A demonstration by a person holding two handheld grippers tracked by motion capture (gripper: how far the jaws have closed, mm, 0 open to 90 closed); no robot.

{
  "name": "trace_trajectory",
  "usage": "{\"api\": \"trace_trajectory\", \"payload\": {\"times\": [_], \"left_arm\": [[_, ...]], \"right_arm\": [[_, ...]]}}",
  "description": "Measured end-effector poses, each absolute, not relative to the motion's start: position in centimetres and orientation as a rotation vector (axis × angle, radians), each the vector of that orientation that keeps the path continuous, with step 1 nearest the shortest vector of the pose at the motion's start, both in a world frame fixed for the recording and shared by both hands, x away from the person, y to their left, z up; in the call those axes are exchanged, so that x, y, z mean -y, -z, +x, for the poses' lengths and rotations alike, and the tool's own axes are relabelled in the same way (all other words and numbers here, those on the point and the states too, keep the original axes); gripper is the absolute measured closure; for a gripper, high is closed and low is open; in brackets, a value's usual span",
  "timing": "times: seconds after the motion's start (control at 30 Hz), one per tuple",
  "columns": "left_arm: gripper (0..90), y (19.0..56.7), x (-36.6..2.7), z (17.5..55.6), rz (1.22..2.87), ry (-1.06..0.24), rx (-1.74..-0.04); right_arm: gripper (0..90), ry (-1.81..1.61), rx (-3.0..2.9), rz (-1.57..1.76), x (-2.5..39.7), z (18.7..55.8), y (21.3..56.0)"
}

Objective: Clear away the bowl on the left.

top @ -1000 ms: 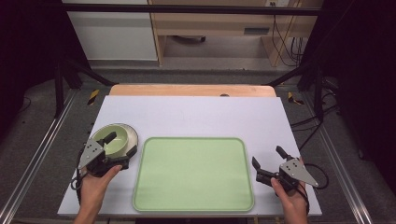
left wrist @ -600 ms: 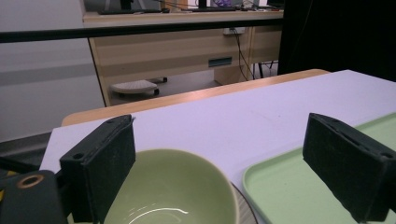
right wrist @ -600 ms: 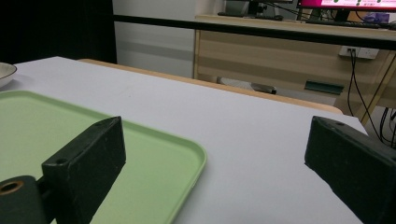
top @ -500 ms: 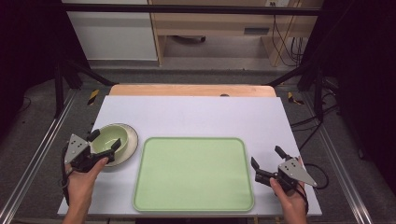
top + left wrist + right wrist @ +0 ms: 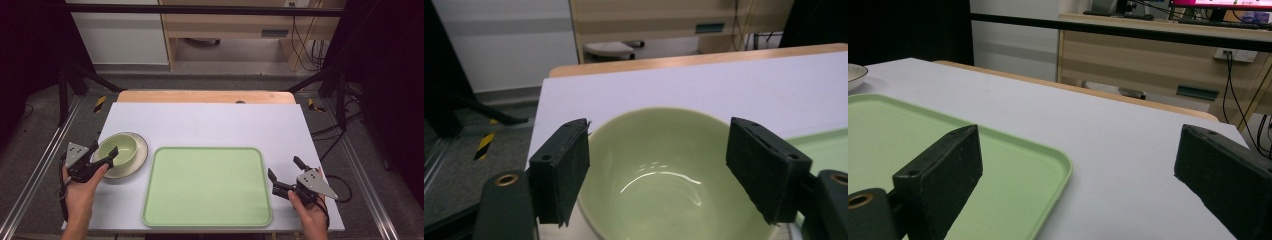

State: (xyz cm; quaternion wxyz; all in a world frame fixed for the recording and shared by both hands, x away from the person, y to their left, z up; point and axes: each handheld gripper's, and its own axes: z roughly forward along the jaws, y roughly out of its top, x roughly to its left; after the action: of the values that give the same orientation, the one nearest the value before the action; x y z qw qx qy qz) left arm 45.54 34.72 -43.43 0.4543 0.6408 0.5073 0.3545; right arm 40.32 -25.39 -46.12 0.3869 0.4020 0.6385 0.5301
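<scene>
Left claw (image 5: 102,156) held wide around bowl (image 5: 117,148) | bowl sat on plate (image 5: 137,156), bench left, beside tray (image 5: 207,186) | glazed, slippery, breakable; rim judged best hold | right claw (image 5: 285,174) wide, empty

Pale green bowl (image 5: 118,148) seen left of centre in high view: glossy, empty, upright, seated on cream plate (image 5: 136,159) with dark rim. Same bowl seen at lower centre of left gripper view, highlight on inner wall. Light green tray (image 5: 207,186) laid flat at lower centre: rectangular, rounded corners, raised lip, empty, just beside plate.
</scene>
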Motion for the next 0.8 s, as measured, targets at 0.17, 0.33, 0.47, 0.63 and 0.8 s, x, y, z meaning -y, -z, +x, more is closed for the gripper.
{"api": "trace_trajectory", "payload": {"times": [0.17, 0.33, 0.47, 0.63, 0.8], "left_arm": [[34.9, 43.9, -35.3, 45.8, 1.582, -0.898, -1.348], [41.2, 44.1, -35.5, 46.0, 1.600, -0.901, -1.394], [44.3, 44.5, -35.7, 46.5, 1.597, -0.882, -1.433], [52.4, 44.7, -35.7, 46.9, 1.619, -0.861, -1.469], [56.1, 44.9, -35.9, 47.0, 1.625, -0.834, -1.497]], "right_arm": [[5.5, -1.348, -1.629, 1.027, 25.3, 40.3, 46.1], [5.5, -1.348, -1.633, 1.026, 25.3, 40.3, 46.1], [5.5, -1.347, -1.636, 1.026, 25.3, 40.3, 46.2], [5.5, -1.347, -1.636, 1.027, 25.2, 40.3, 46.2], [5.5, -1.349, -1.634, 1.026, 25.3, 40.4, 46.2]]}}
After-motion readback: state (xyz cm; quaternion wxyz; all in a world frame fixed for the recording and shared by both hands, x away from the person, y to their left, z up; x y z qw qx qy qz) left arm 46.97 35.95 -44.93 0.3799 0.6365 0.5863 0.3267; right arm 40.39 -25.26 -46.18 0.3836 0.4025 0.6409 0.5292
